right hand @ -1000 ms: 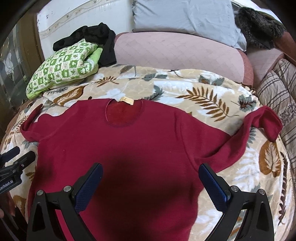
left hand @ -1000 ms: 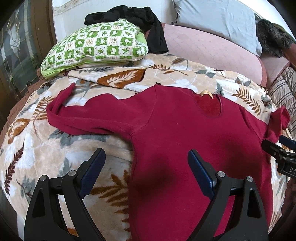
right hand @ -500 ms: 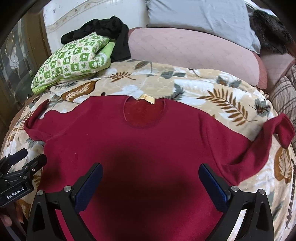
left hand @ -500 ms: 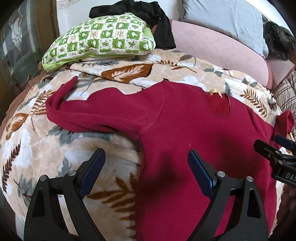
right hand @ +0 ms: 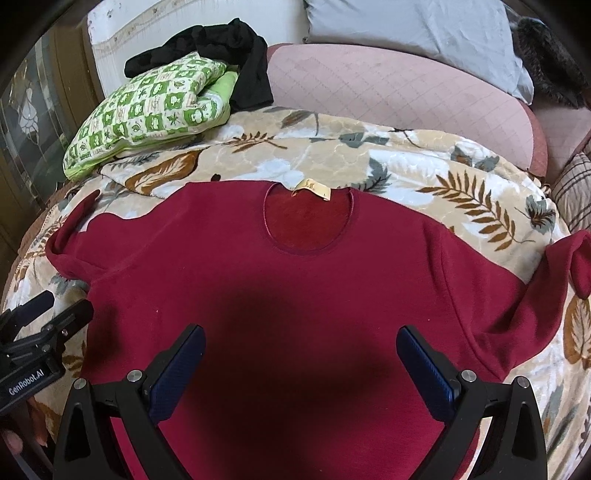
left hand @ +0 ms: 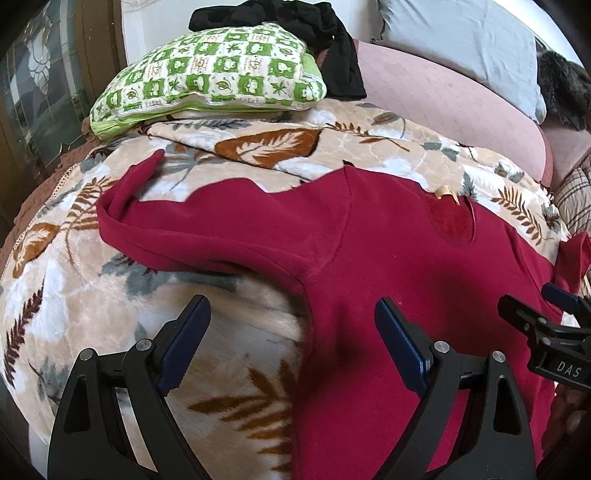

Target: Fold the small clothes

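2 grippers I hold angled down over red sweater [right hand: 295, 288]: left gripper [left hand: 291, 332] jaws wide, empty; right gripper [right hand: 301, 363] jaws wide, empty.

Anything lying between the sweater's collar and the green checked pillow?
Nothing loose: only bare leaf-print blanket separates the red sweater collar from the green checked pillow, clearest in the right wrist view.

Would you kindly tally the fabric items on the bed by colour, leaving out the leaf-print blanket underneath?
Red: 1, sweater
Black: 1, garment
Green checked: 1, cushion
Grey: 1, pillow
Pink: 1, bolster
Total: 5
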### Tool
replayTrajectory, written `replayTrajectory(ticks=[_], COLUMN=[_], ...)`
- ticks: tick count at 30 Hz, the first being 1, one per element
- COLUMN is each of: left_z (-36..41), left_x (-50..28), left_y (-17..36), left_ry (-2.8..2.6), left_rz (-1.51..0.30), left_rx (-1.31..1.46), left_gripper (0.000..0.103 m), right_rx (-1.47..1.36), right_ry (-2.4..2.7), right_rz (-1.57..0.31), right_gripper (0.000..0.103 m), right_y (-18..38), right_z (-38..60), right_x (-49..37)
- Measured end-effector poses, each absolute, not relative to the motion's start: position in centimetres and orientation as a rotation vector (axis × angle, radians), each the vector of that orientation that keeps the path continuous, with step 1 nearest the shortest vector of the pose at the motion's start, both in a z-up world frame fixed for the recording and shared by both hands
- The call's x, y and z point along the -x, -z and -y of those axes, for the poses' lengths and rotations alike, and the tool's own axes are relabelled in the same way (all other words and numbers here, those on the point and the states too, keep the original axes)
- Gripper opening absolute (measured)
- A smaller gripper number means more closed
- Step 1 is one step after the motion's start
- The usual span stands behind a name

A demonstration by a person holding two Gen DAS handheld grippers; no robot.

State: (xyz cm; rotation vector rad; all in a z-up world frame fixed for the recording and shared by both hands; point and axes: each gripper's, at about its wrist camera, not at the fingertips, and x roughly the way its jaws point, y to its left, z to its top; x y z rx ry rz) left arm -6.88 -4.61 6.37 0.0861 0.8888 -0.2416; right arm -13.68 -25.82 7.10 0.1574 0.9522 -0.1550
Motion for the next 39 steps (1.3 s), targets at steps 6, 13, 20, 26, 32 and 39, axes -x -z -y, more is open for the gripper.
replayTrajectory(ticks=[6,13,20,26,32,39], left_z=[0.9,-7.1,-13.4,-15.1,-14.1,-13.2], left_x=[4.0,-2.3,-7.6,-12.6,-16.4,-16.5], left_y=[-8.2,-9.3,-8.5,-7.3,-3.9,-3.4], left_ry=[0.164,-0.040,-0.130,-0.139,-0.122,-0.064], left_rz=[-0.872,-0.879,-0.920,-0.967,-1.083,-1.103], left_rx=[-0.052,0.050,0.238,0.261,0.173,0.135], left_gripper=[0.091,0.090,0.080,0.066,0.040,0.007], right_rx=[-0.151,-0.159,-0.163,-0.150,-0.161,-0.166], right_ry=[0.133,0.107,0.081,0.058,0.038,0.036], right_rz=[-0.955,-0.960,-0.989,-0.987,-1.005,-1.021], right_gripper=[0.103,0.103,0.103,0.103,0.103,0.103], right_y=[-6.9,-6.7,-5.9,-5.9,-5.2,-4.4], right_z=[25.1,24.4,23.7,23.0,22.5,22.4], right_x=[13.1,12.5,12.0,11.7,11.1,10.8])
